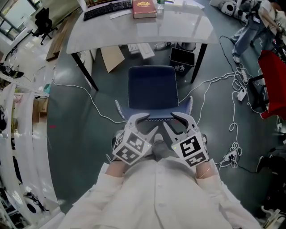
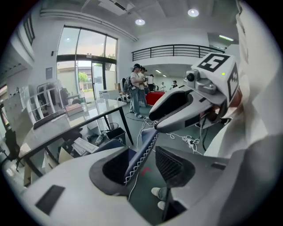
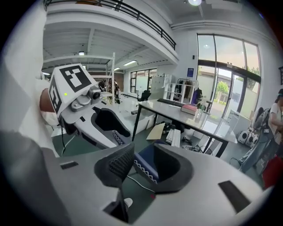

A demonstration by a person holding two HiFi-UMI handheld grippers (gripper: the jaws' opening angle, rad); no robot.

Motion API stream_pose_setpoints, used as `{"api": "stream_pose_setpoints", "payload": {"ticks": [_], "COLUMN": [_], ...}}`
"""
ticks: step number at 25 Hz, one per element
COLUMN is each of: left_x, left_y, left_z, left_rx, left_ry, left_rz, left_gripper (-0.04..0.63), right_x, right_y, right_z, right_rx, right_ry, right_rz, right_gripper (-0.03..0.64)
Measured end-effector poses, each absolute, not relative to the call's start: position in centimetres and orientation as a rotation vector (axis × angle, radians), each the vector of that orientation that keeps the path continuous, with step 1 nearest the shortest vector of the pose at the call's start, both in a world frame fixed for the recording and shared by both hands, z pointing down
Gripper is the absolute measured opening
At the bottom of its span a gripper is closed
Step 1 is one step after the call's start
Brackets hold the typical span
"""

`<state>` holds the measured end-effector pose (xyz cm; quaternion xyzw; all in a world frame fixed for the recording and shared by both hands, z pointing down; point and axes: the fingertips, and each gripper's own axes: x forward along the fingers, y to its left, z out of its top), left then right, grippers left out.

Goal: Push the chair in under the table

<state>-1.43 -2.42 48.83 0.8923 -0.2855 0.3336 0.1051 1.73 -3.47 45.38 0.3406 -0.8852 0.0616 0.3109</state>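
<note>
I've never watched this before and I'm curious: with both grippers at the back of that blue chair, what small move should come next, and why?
Probably close both grippers on the backrest. The left gripper and right gripper both stand open, with the backrest's stitched top edge between their pads but not pressed, and the chair sits out from the table.

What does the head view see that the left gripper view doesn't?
Only the head view: the marker cube on the left hand-held gripper, and the chair's whole seat from above. Only the left gripper view: people standing far off, a balcony railing and ceiling lights. Both: the table, the right hand-held gripper and the chair's back, between the left jaws.
</note>
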Motion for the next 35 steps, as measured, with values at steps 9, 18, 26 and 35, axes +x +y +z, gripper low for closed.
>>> {"api": "stream_pose_setpoints", "payload": {"ticks": [9, 18, 26, 35], "left_x": [-1.6, -2.3, -3.2, -3.4], "left_y": [-1.8, -2.1, -2.5, -3.4], "left_z": [51.1, 52.2, 53.3, 54.0], "left_rx": [2.669, 2.66, 2.634, 2.634], "left_ry": [-0.741, -0.775, -0.813, -0.824], "left_rz": [1.229, 1.347, 1.446, 1.484], "left_gripper": [0.215, 0.214, 0.212, 0.149], "right_x": [1.8, 2.1, 2.8, 3.2], "right_y": [-2.7, -2.6, -3.1, -3.8], "right_z": [48.3, 50.2, 51.9, 52.9], "right_rx": [0.748, 0.651, 0.624, 0.636], "right_ry": [-2.201, -2.085, -2.004, -1.975], "right_rz": [0.048, -0.114, -0.177, -0.181], "right_gripper": [0.156, 0.156, 0.156, 0.155]}}
